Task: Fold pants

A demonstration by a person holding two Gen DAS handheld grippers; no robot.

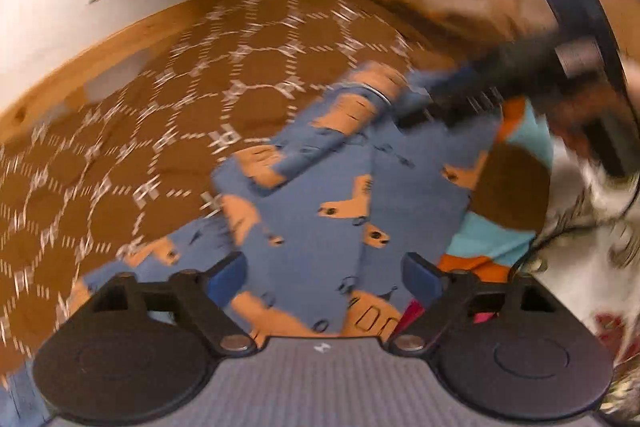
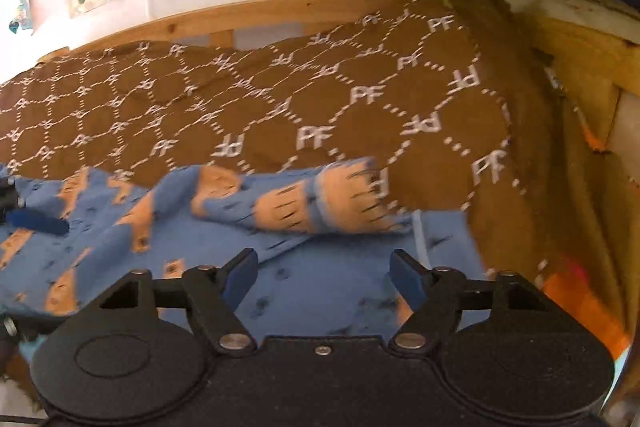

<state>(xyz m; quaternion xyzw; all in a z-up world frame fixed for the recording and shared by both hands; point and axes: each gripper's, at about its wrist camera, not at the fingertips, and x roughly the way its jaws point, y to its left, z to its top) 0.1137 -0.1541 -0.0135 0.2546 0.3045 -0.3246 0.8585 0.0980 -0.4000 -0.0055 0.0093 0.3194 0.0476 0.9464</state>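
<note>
On the bed's brown blanket (image 2: 320, 99), blue pants (image 2: 320, 291) lie part-folded; left gripper (image 1: 324, 277) and right gripper (image 2: 324, 277) gape wide, empty: next, pinch both layers at the edge.

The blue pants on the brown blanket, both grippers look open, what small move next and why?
Probably lower the right gripper onto the loose rolled end of the pants and pinch it: both it and the left gripper are open and empty, and that end lies bunched, not flat.
</note>
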